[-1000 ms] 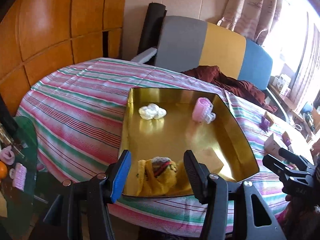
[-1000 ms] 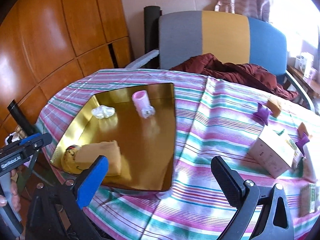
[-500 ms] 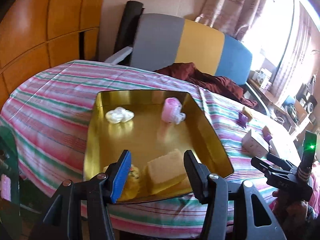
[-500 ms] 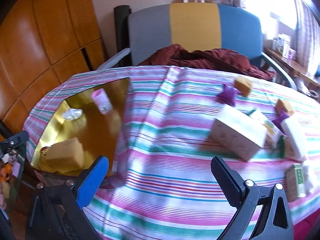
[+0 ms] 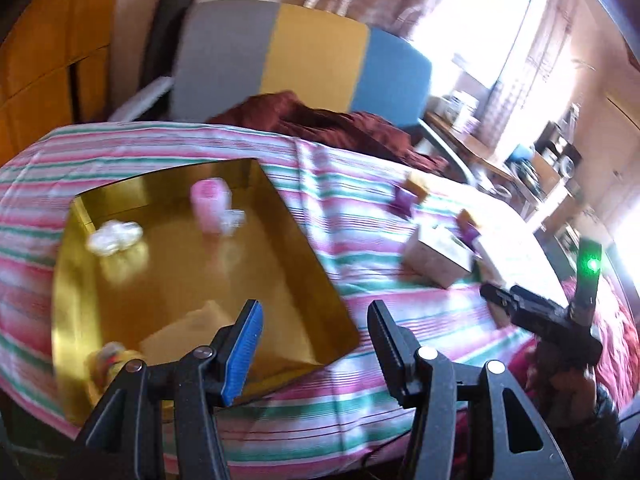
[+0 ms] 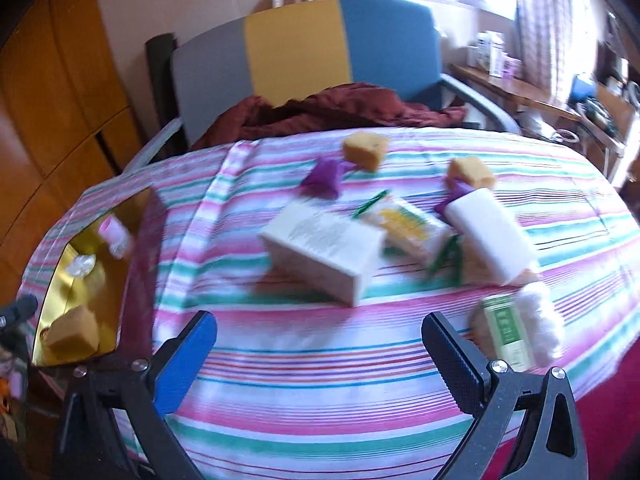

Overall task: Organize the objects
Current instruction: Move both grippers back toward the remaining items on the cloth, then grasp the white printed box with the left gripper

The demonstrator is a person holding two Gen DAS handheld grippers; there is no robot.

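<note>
A gold tray (image 5: 200, 280) lies on the left of the striped tablecloth. It holds a pink roller (image 5: 208, 204), a white clump (image 5: 114, 236), a yellow sponge (image 5: 184, 328) and a yellow cloth toy (image 5: 108, 360). My left gripper (image 5: 316, 340) hovers open over the tray's near right corner, with nothing between its fingers. My right gripper (image 6: 320, 348) stands wide open above the cloth, in front of a cream box (image 6: 320, 252). Around the box lie a yellow-green packet (image 6: 408, 228), a white bottle (image 6: 488, 236), two sponges (image 6: 366, 148), purple pieces (image 6: 324, 178) and a small green box (image 6: 504, 332).
A grey, yellow and blue chair (image 6: 296, 44) with a dark red cloth (image 6: 340, 112) on it stands behind the table. Wooden panels (image 6: 52, 92) line the left wall. A cluttered side table (image 6: 560, 92) stands at the right by the bright window.
Both views have swung to the right. The tray has slid to the left in each, and the loose boxes and sponges now fill the right wrist view. Neither gripper's jaws have changed.
</note>
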